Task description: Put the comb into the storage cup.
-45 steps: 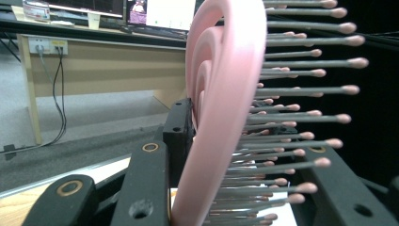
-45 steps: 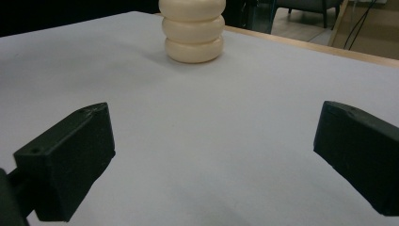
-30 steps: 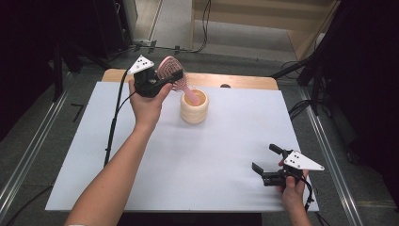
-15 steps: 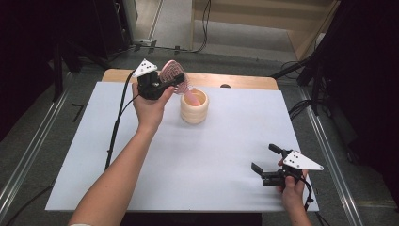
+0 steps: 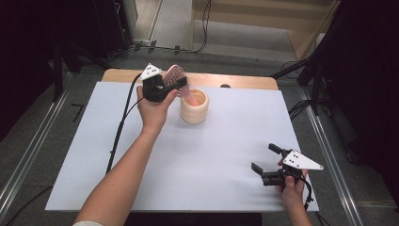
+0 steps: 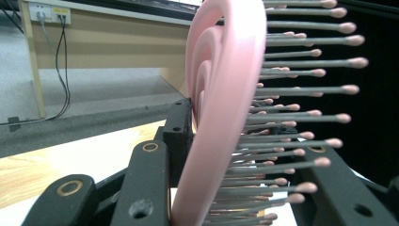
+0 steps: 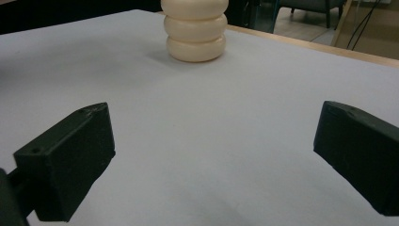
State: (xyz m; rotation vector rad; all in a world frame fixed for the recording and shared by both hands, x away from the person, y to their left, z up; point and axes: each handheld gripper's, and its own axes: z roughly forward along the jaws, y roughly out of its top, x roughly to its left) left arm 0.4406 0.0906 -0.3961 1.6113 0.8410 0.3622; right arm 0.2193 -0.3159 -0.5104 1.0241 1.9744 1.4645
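— Two grippers are on our table. Where do we see the left gripper (image 5: 176,84)?

— At the far side of the white table (image 5: 94,160), raised above the surface, just left of the cream ribbed cup (image 5: 194,107). Its jaws are clamped on the head of a pink hairbrush (image 5: 178,76).

— How do we know the grip is firm?

— In the left gripper view one black jaw presses the pink back of the hairbrush (image 6: 221,117) and the other sits against the tips of its bristles (image 6: 291,113), which stick out to that view's right.

— And where is the brush relative to the cup?

— From the high view we see the head tilted above the cup's left rim, with the pink handle pointing down into the cup's mouth. Whether the handle touches the inside we cannot tell.

— What about the right gripper (image 5: 267,160)?

— We find it near the table's close right corner, well apart from the cup. Its jaws stand wide, with nothing between them; in the right gripper view bare white surface lies between the two black jaws, and the cup (image 7: 195,30) stands far ahead.
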